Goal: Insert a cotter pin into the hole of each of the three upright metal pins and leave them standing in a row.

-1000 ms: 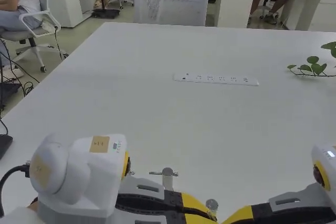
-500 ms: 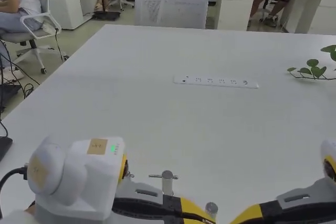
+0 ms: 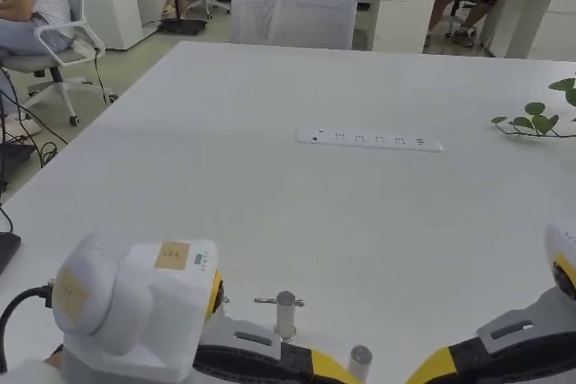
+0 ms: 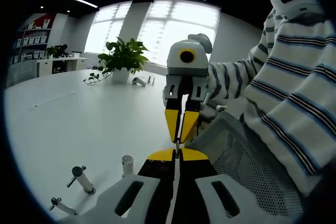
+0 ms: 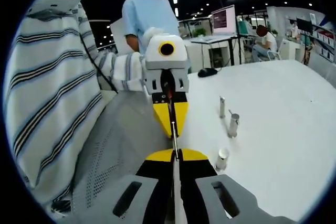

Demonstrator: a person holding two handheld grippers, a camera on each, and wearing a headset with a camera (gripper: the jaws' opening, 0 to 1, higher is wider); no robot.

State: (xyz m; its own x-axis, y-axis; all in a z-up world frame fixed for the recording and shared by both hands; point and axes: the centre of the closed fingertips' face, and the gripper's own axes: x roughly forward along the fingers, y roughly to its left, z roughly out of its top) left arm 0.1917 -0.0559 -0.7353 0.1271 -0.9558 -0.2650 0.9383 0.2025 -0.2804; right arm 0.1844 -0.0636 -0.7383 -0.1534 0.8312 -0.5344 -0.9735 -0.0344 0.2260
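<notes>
Comparing the head view with the pictures from the last second, little has altered at the near edge of the worktop (image 3: 378, 222). Both hand-held grippers sit marginally lower in the picture, perhaps partly from head motion, and the metal pins hold their places. Judgement: the step in hand, a re-grip or hand-over of a cotter pin, is unfinished. The left hand-held gripper (image 4: 177, 153) has its jaws closed to a hairline. The right hand-held gripper (image 4: 178, 139) meets it tip to tip, jaws equally closed. A thin cotter pin (image 5: 173, 142) runs between the two sets of tips and both appear to pinch it; which one bears it cannot be told. Just beyond the tips a bare pin (image 4: 126, 165) stands upright, with no wire through its head. Beyond that, a fitted pin (image 3: 285, 312) stands upright with a cotter pin crossing its head. The left gripper view shows a third pin (image 4: 60, 205) that also appears crossed. Judgement: two done, one outstanding. Farther off lie a power strip (image 3: 369, 139) and, at the far right edge, a plant (image 3: 540, 114).
</notes>
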